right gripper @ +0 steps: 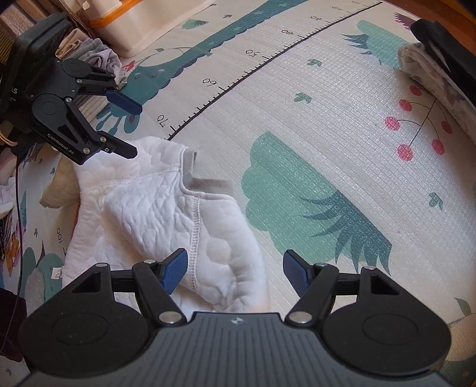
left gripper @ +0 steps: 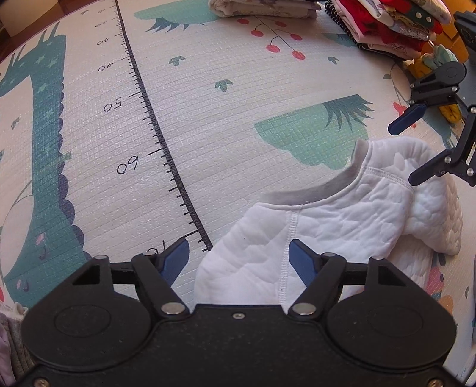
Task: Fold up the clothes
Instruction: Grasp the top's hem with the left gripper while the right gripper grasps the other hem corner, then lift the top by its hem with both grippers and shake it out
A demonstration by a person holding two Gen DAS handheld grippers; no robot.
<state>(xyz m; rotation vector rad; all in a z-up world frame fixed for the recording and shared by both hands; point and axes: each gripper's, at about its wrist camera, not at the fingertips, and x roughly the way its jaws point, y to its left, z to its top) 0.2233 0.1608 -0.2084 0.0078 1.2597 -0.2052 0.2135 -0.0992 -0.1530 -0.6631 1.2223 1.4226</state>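
Left claw [left gripper: 239, 262] is closest to the lens here, jaws apart and straddling one end of the white top [left gripper: 327, 220], pads not pressing on anything yet. Right claw [right gripper: 235, 269] is the same story on the other end: spread, one blue pad over the cloth by a seam, the other over bare mat [right gripper: 297, 104].

That top sits crumpled on the play mat, collar standing up, one part flopped over another. It looks like quilted cotton, so I'd guess soft, light and floppy with a bit of puff. Nothing fragile or slippery, but it won't hold a shape, and a pinch might catch two layers at once.

I'd grab it at the stitched seams or the hem, where the fabric is thicker, one claw per side, then lift and shake it flat. Folded piles [left gripper: 383, 23] sit at the far edge.
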